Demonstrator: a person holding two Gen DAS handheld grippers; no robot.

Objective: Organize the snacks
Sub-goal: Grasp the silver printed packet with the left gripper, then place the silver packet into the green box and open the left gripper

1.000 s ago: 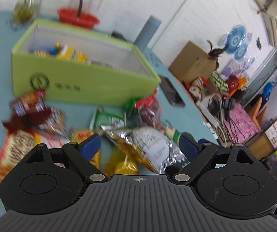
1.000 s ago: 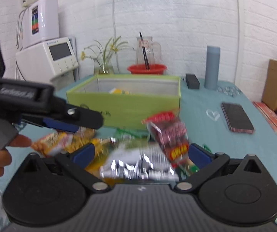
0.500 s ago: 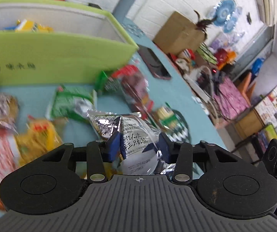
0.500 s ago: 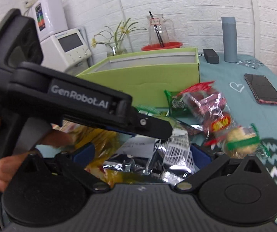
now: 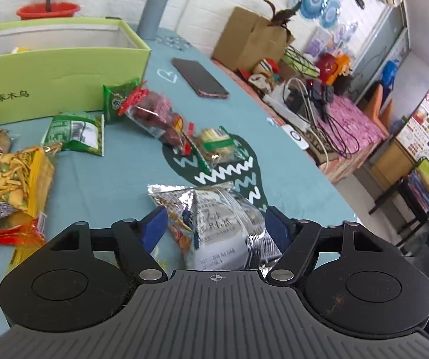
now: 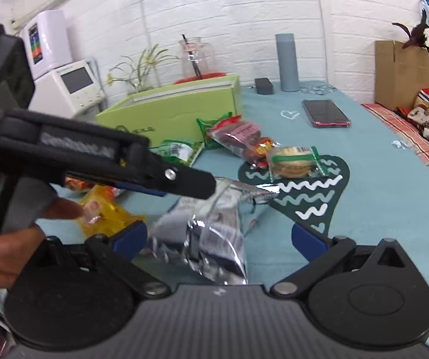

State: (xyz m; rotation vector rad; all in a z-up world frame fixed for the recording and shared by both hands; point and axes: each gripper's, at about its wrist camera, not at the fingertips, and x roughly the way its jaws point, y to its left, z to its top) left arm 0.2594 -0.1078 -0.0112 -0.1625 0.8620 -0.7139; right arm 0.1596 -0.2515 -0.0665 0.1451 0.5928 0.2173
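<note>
Left gripper [image 5: 216, 224]: jaws apart, one blue pad on each side of a silver snack bag [image 5: 214, 227]; the right pad touches the foil, while a gap shows at the left pad. Ahead and to its left stands a green box [image 5: 65, 83]; loose snack packs [image 5: 76, 133] lie between box and gripper on the teal tablecloth [image 5: 118, 185]. Right gripper [image 6: 218, 237]: jaws wide apart, the same silver bag [image 6: 214, 233] lying between them, with no pad seen pressing on it. The left tool crosses the left side of the right wrist view
</note>
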